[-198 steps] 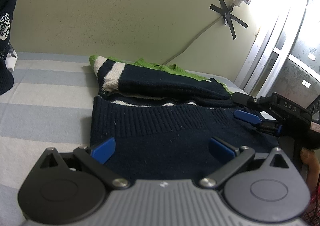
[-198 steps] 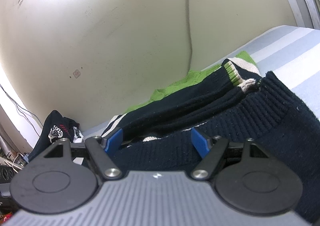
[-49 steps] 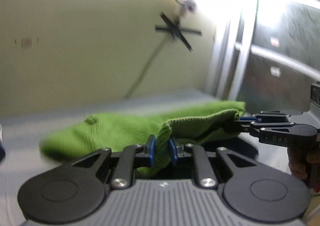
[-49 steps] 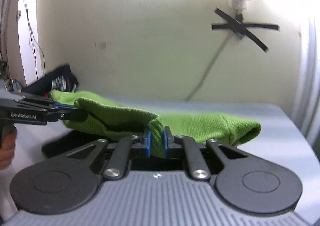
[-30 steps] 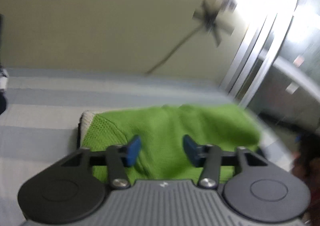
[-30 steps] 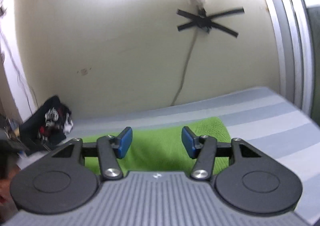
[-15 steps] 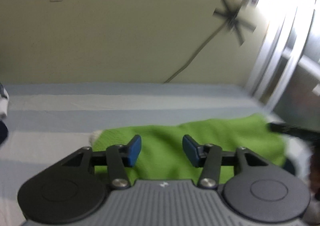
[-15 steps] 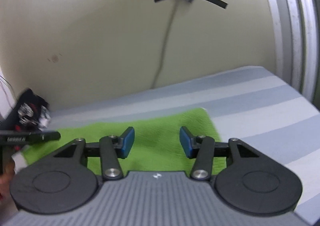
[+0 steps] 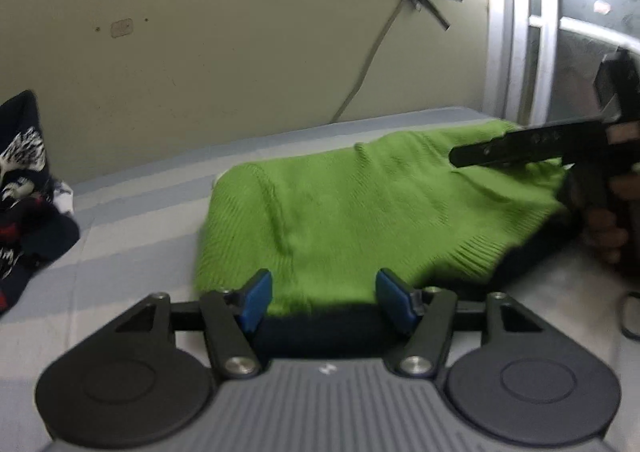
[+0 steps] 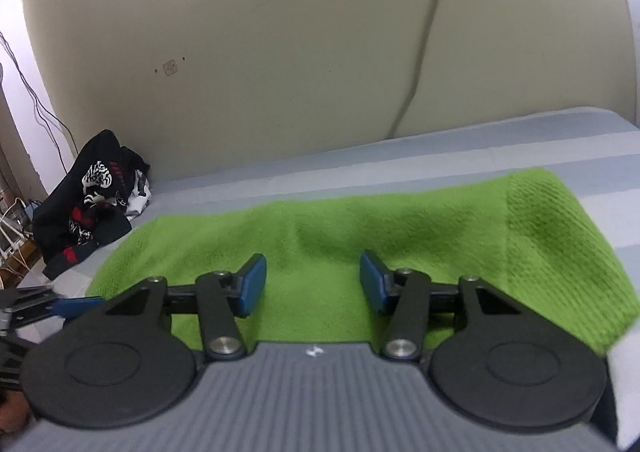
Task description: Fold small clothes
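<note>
- Sweater: green knit, lying folded near the middle of the striped bed, a dark layer showing under its near edge.
- Left gripper: jaws having just been opening, standing apart over the near hem, gripping nothing.
- Right gripper: jaws standing apart above the knit, holding nothing.
- Advice: pinching both layers at matching corners is probably keeping the next fold square.
- Dark clothes: waiting at the bed's far left corner.

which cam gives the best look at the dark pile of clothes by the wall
The right wrist view: the dark pile of clothes sits whole against the wall, its white and red print visible. The left wrist view cuts the pile off at the left edge, showing only part.
</note>
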Demonstrator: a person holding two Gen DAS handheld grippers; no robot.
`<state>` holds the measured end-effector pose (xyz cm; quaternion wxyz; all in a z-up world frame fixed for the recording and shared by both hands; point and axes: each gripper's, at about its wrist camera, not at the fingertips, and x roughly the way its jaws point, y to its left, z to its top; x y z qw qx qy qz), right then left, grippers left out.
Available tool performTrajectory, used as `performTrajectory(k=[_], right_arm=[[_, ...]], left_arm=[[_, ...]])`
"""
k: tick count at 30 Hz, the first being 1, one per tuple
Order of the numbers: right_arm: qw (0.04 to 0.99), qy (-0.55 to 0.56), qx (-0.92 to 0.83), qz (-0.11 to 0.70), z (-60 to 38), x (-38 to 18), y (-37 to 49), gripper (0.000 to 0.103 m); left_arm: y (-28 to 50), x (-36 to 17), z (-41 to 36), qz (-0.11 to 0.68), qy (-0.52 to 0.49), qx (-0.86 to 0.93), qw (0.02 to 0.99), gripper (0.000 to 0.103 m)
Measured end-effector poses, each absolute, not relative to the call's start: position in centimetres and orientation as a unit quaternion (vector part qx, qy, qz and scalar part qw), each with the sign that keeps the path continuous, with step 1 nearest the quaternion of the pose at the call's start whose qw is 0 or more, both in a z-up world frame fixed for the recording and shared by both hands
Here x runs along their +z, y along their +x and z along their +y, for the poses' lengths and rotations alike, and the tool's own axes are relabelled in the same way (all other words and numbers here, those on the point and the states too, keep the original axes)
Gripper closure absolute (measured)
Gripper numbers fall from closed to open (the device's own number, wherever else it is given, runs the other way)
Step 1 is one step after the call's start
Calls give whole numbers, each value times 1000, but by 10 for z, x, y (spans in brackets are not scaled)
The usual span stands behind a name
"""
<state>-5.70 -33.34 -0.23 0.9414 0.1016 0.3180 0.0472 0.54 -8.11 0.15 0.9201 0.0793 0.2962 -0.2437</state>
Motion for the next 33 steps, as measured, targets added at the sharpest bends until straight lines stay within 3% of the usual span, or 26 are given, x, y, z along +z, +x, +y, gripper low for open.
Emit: performTrajectory(k=[4, 10, 15, 22, 27, 33], right_arm=[[947, 95, 36, 306, -327, 8, -74, 45], [951, 134, 26, 276, -335, 16, -93, 41], [950, 138, 54, 275, -319, 25, -89, 41], [952, 109, 104, 265, -281, 42, -52, 42], [926, 102, 70, 356, -277, -1, 4, 47], [941, 49, 60, 329, -259, 1, -12, 44]], left_arm=[[-10, 5, -54, 315, 55, -230, 919, 28], [-8, 11, -1, 345, -76, -228, 907, 26], [19, 29, 10, 330, -123, -232, 907, 26], [65, 34, -42, 307, -99, -258, 911, 30], [87, 1, -74, 319, -56, -248, 913, 33], [77, 2, -85, 303, -17, -248, 920, 25]])
